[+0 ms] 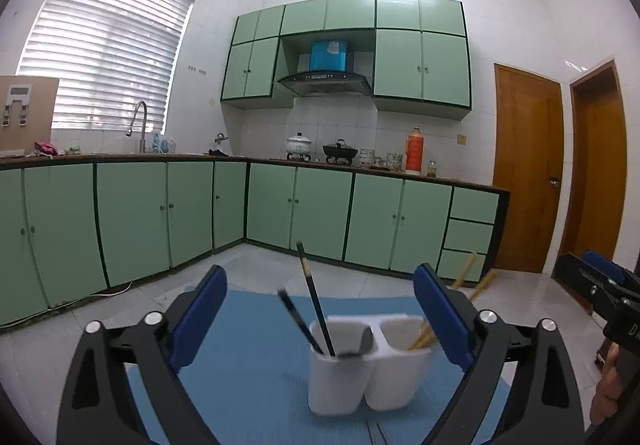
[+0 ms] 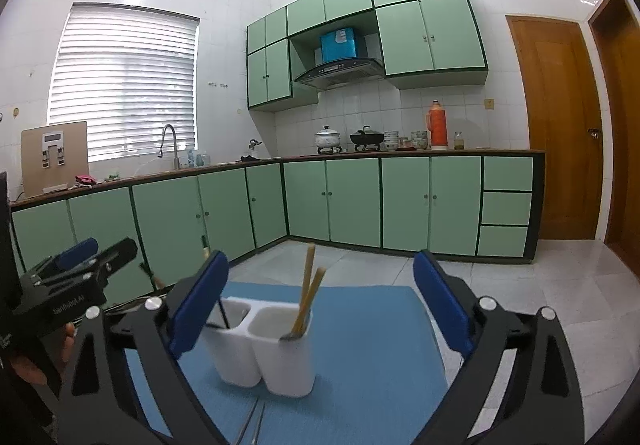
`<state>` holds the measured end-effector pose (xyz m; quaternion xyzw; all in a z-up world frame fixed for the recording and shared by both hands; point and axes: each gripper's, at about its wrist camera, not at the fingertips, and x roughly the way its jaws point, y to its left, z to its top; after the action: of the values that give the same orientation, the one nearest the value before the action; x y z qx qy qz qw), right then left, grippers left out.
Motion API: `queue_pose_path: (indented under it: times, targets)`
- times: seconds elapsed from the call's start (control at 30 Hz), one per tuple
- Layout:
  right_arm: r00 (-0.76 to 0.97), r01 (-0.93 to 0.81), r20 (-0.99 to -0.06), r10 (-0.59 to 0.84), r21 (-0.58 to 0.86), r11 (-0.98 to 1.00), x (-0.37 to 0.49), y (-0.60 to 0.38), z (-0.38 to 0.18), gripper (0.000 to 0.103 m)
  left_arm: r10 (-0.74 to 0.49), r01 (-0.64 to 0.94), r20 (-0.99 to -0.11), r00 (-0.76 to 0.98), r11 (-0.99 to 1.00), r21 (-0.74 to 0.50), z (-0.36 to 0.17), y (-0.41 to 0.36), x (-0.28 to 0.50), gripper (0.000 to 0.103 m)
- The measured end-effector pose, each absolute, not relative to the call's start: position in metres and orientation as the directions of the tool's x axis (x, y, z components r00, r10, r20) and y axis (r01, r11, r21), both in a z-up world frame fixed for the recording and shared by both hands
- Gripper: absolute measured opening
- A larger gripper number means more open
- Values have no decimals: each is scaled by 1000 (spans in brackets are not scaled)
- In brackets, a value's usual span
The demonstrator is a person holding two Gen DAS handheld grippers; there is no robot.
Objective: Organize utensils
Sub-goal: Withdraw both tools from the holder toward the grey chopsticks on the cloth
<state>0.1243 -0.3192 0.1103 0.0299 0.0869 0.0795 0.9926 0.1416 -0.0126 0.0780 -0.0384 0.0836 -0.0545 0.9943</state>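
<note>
A white two-compartment utensil holder (image 1: 368, 369) (image 2: 266, 349) stands on a blue mat (image 1: 248, 357) (image 2: 360, 345). Its left compartment holds two black chopsticks (image 1: 314, 305) and a spoon (image 1: 362, 343). Its right compartment holds two wooden chopsticks (image 2: 306, 299) (image 1: 420, 339). My left gripper (image 1: 320, 319) is open and empty, just in front of the holder. My right gripper (image 2: 320, 319) is open and empty, with the holder between its jaws' lines, further out. Thin metal utensils (image 2: 252, 425) lie on the mat at the near edge.
The mat lies on a table in a kitchen with green cabinets (image 1: 320, 205) and wooden doors (image 1: 528, 169) beyond. The right gripper shows at the right edge of the left wrist view (image 1: 600, 285). The left gripper shows at the left of the right wrist view (image 2: 76, 273).
</note>
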Motion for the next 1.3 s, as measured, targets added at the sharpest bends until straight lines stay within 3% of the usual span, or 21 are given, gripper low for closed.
queue_pose_path:
  times: [0.5,0.9,1.3]
  targets:
    - [955,-118,-259,141,103,988,72,-322,53,98,-89,78,-241,966,995,-59,25,-8,76,97]
    - [914,-115,-383,132,67,991,22,-297,-30,98,-40,41,-391,920,999,-4,-56,2,32,97]
    - [916,-103,-385,113,45,994,-22,-267,-75,95,3,9,-435,900,1000,26,-88,15,1,97]
